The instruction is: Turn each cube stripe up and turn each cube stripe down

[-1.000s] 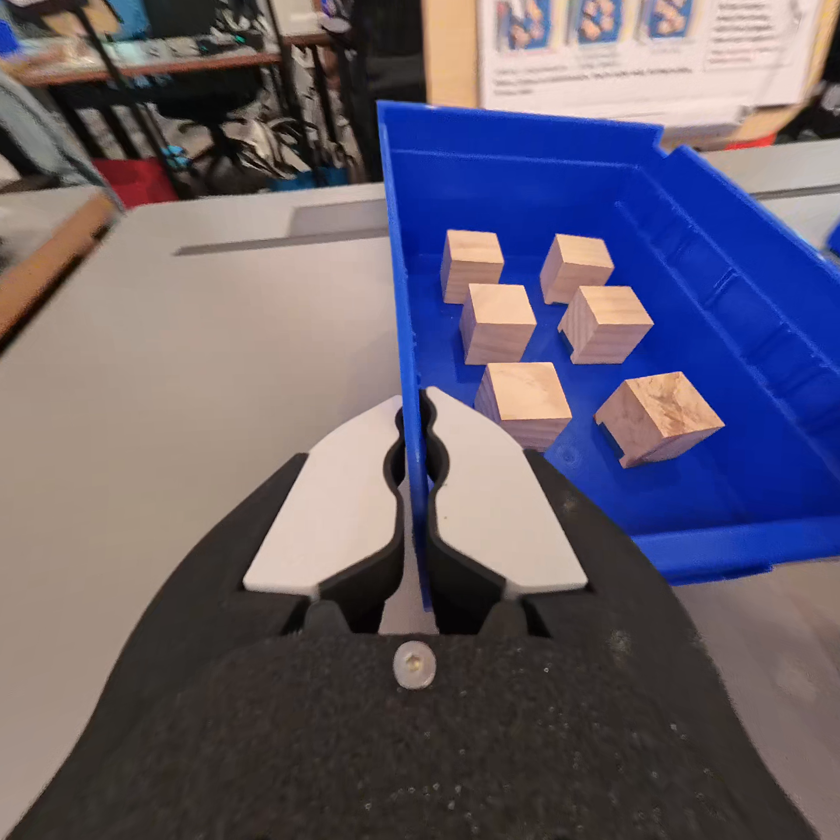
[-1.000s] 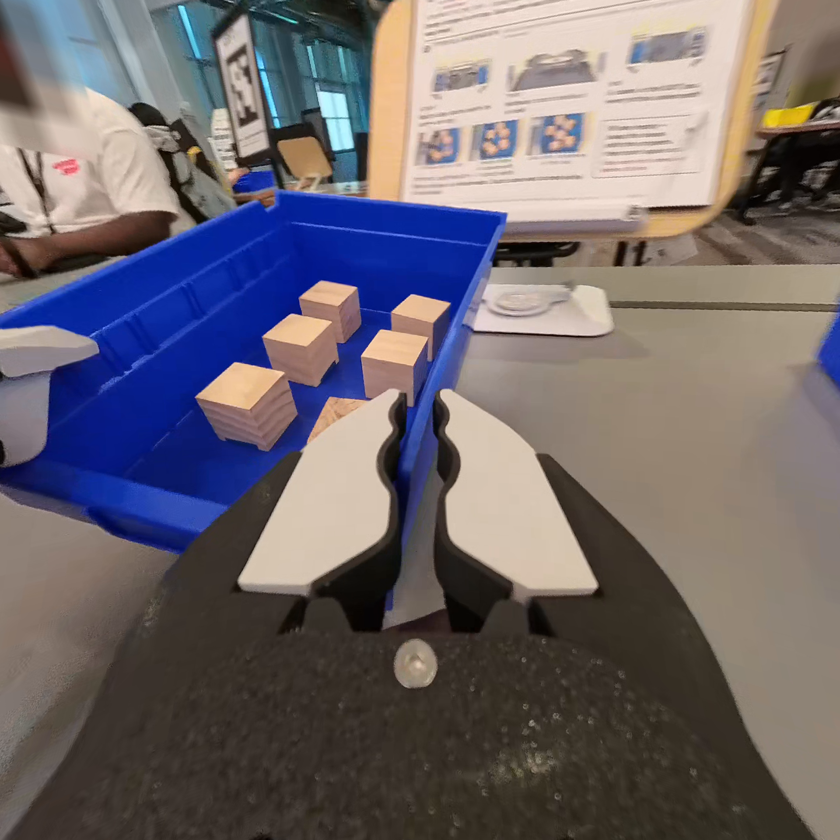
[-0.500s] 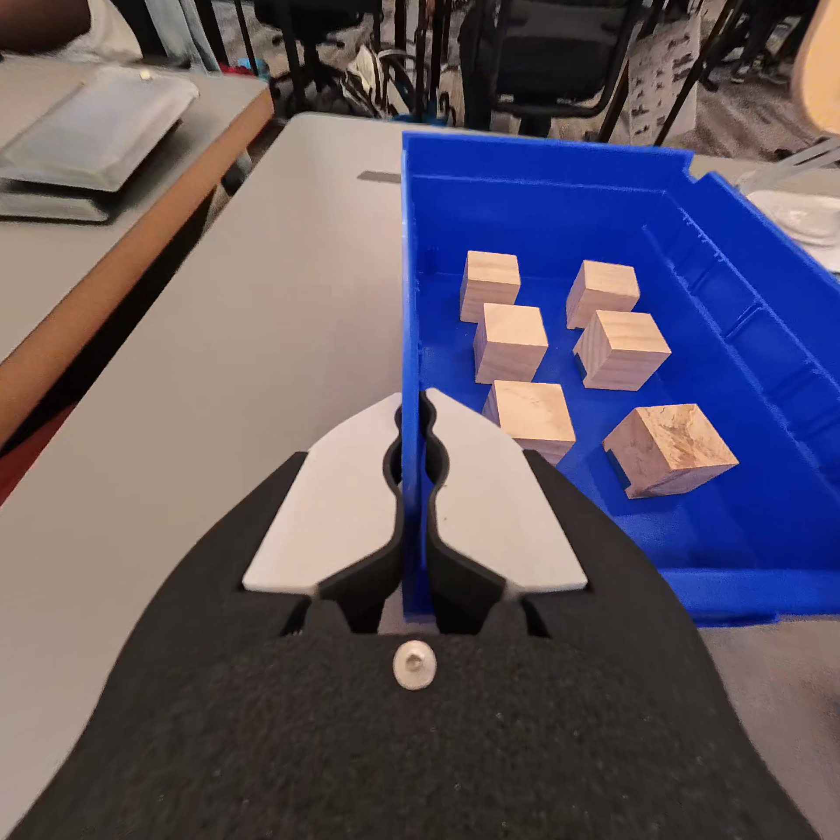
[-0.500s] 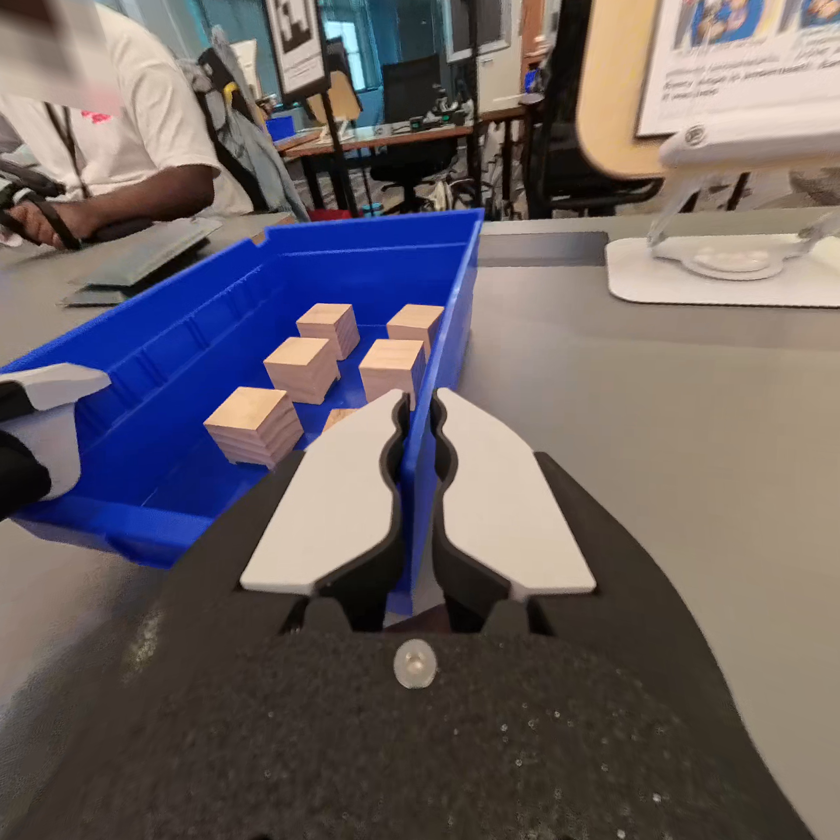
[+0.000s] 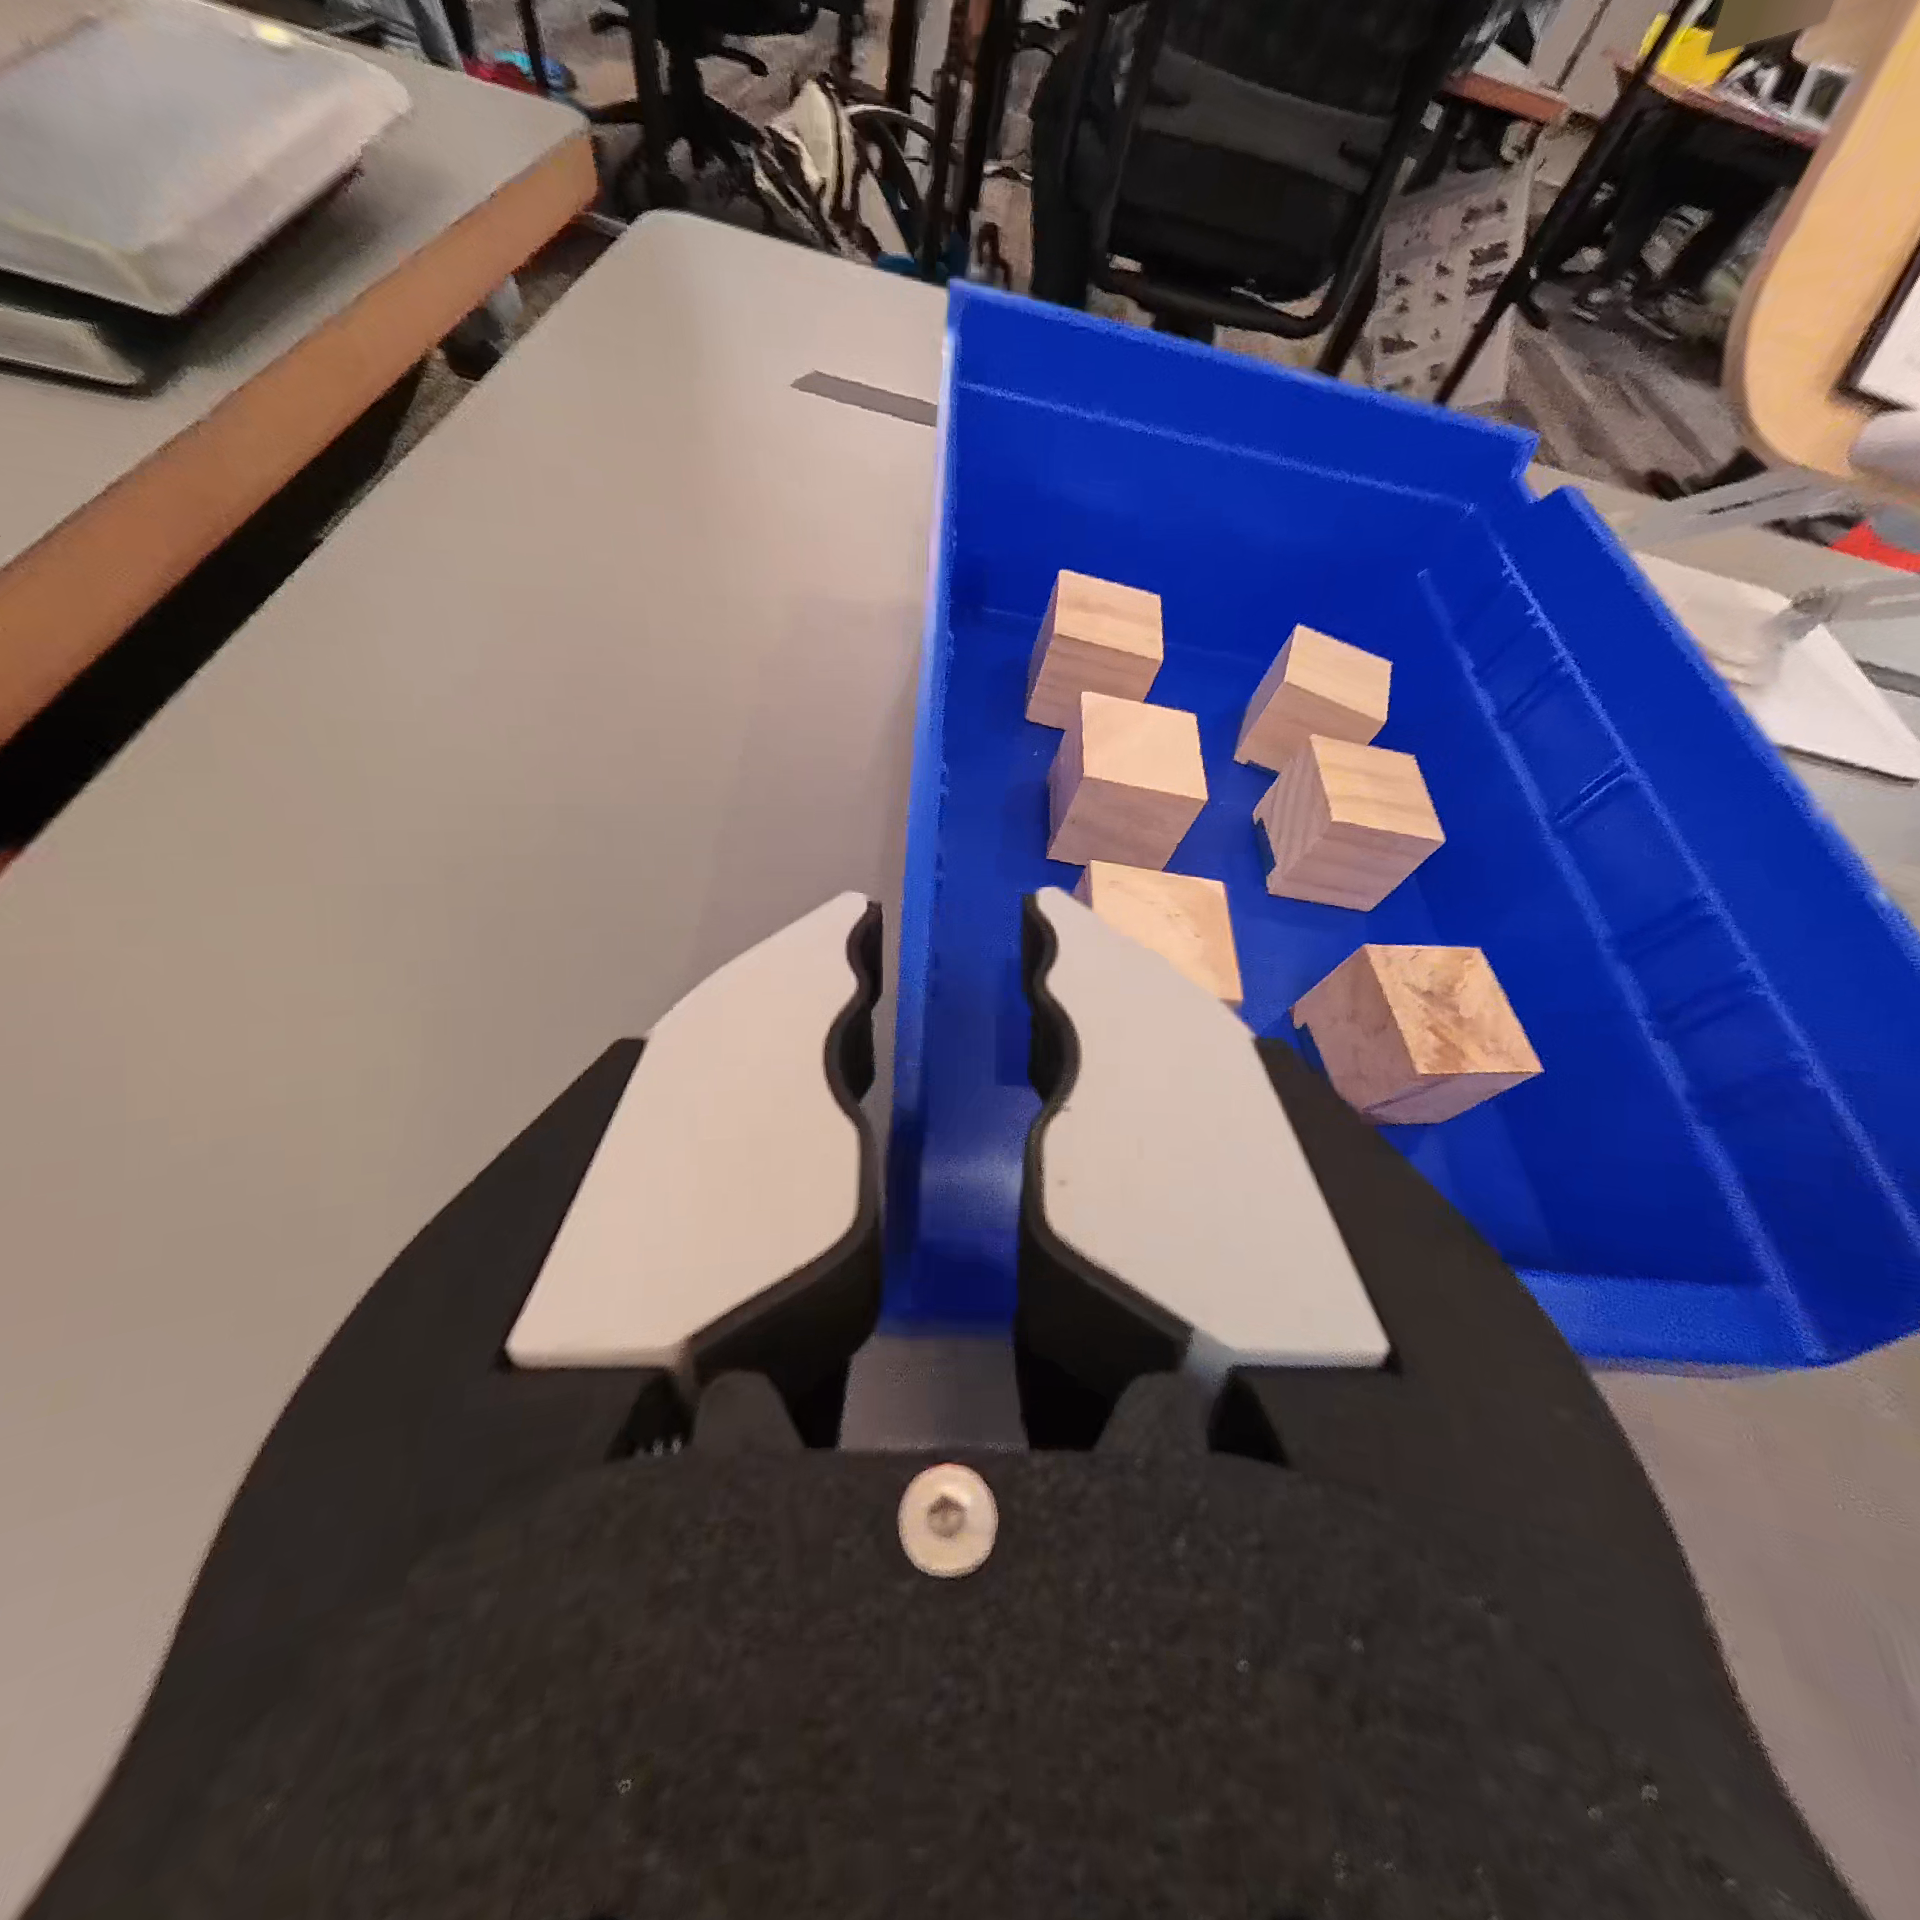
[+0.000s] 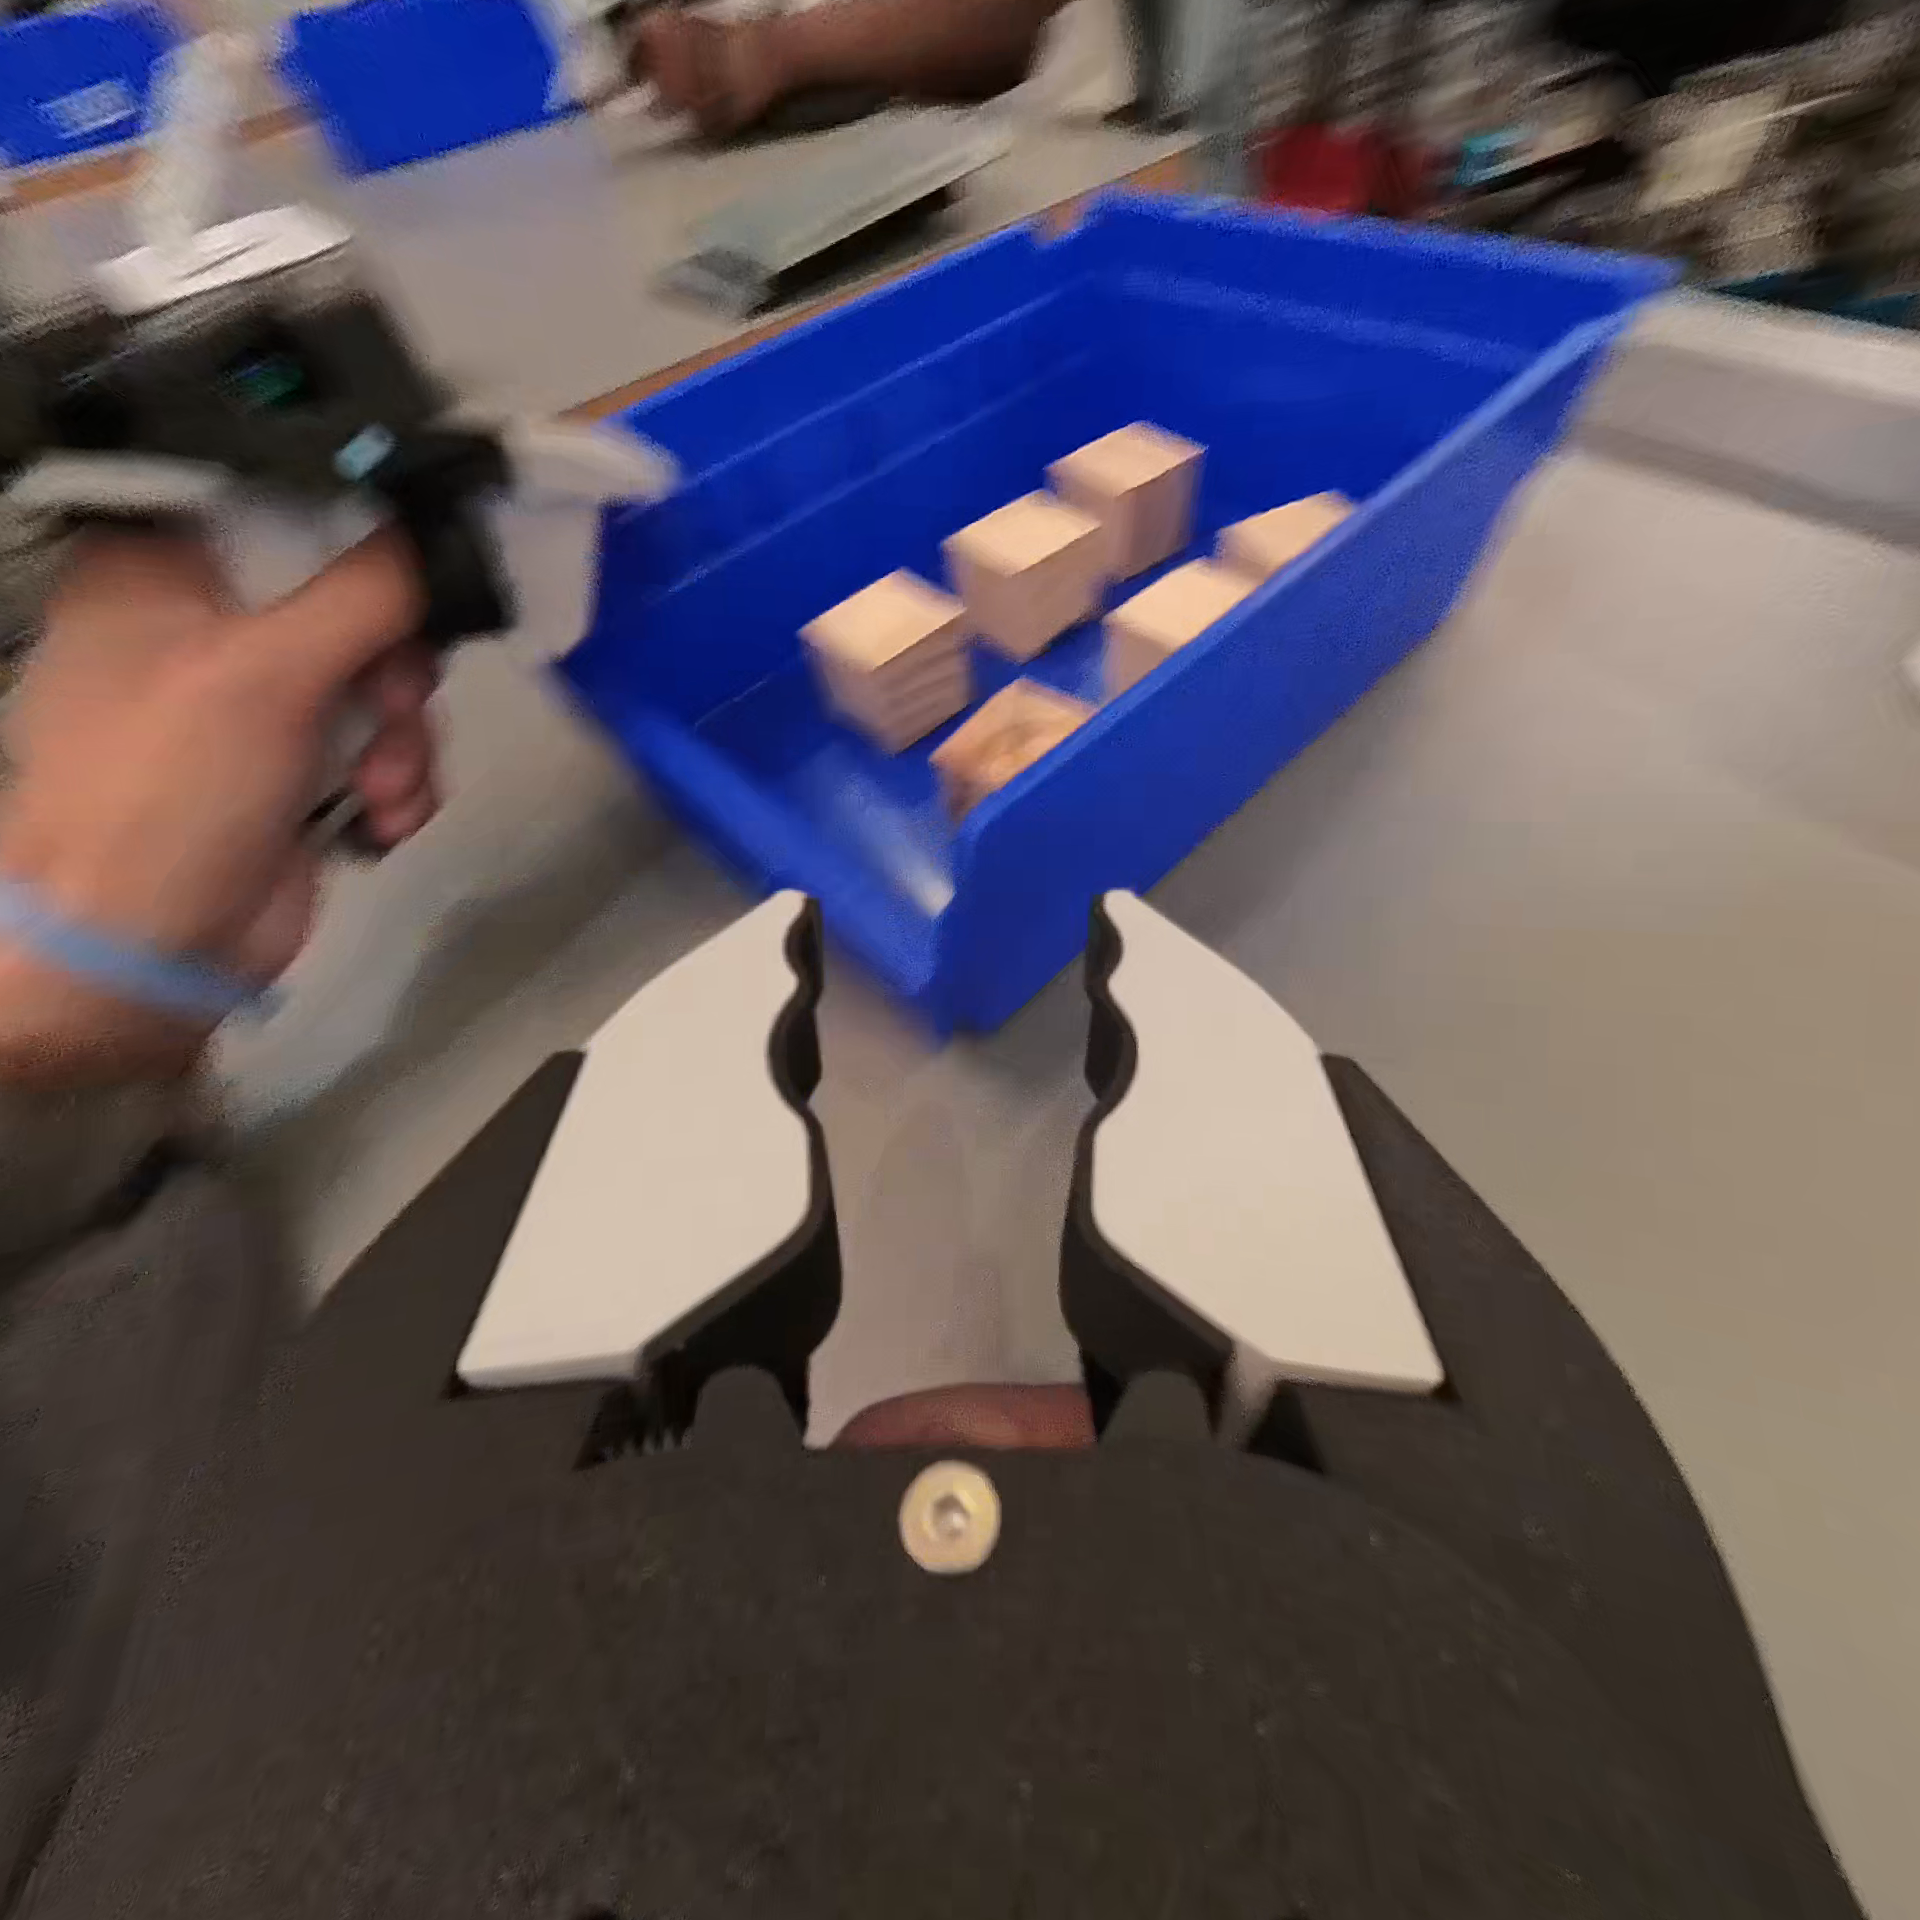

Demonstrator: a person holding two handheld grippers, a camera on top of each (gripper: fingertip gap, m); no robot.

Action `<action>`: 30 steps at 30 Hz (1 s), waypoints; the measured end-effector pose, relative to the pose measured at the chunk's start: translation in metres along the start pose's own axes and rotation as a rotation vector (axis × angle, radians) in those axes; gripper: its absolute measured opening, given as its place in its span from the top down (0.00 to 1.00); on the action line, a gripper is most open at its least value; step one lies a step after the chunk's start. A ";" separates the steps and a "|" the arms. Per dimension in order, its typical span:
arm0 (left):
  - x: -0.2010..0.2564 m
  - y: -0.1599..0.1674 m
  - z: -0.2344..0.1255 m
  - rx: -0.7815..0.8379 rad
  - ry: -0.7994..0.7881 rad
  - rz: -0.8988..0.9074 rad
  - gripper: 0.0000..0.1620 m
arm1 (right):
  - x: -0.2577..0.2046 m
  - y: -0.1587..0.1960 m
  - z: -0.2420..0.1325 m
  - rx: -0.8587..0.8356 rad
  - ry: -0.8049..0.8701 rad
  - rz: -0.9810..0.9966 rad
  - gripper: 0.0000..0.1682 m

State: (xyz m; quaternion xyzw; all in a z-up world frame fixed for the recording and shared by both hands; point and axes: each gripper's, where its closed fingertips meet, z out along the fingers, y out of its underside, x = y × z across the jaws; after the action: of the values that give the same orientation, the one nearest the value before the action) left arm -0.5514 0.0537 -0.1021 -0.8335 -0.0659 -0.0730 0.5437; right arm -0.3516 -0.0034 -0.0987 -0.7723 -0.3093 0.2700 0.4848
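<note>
Blue bin point(image 5: 1714, 935) wall between left jaws | right jaws off bin corner

Grey tabletop point(image 5: 520, 727) carrying a blue bin point(image 5: 1195, 436), neighbouring wood-edged desk point(image 5: 291, 343) at left with a flat grey case point(image 5: 177, 177) on it, black office chair point(image 5: 1226, 145) behind, pale wooden board point(image 5: 1839, 260) at far right, background of right wrist view blurred
</note>
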 end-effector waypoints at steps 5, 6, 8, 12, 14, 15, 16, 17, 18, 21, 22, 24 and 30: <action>0.076 -0.026 -0.066 0.132 0.054 0.043 0.72 | 0.028 0.050 -0.095 -0.217 -0.285 -0.112 0.61; 0.100 -0.025 -0.075 0.130 0.079 0.070 0.71 | 0.048 0.051 -0.113 -0.184 -0.246 -0.085 0.65; 0.159 -0.016 -0.087 0.136 0.215 0.113 0.68 | 0.085 0.050 -0.146 -0.070 -0.154 -0.052 0.66; 0.263 0.033 -0.095 0.062 0.513 0.127 0.66 | 0.144 0.056 -0.208 0.140 0.124 -0.067 0.62; 0.291 0.057 -0.091 0.045 0.569 0.188 0.66 | 0.155 0.065 -0.229 0.187 0.203 -0.079 0.62; 0.298 0.067 -0.086 0.046 0.565 0.230 0.66 | 0.158 0.068 -0.238 0.205 0.235 -0.078 0.63; 0.302 0.078 -0.083 0.036 0.564 0.265 0.66 | 0.158 0.068 -0.245 0.230 0.246 -0.069 0.63; 0.307 0.088 -0.082 0.020 0.582 0.289 0.66 | 0.156 0.067 -0.249 0.248 0.242 -0.059 0.63; 0.311 0.096 -0.082 0.010 0.600 0.304 0.66 | 0.155 0.066 -0.251 0.250 0.244 -0.050 0.63; 0.308 0.106 -0.081 0.023 0.580 0.378 0.66 | 0.157 0.065 -0.252 0.250 0.254 -0.064 0.63; 0.305 0.105 -0.081 0.035 0.563 0.403 0.66 | 0.159 0.066 -0.251 0.248 0.266 -0.073 0.65; 0.301 0.099 -0.082 0.065 0.532 0.437 0.66 | 0.161 0.072 -0.247 0.234 0.261 -0.071 0.66; 0.291 0.097 -0.080 0.061 0.497 0.442 0.66 | 0.165 0.080 -0.241 0.222 0.233 0.003 0.66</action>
State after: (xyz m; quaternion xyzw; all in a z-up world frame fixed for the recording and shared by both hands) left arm -0.2515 -0.0494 -0.1005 -0.7676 0.2489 -0.1525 0.5706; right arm -0.0522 -0.0486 -0.0983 -0.7406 -0.2180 0.2116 0.5993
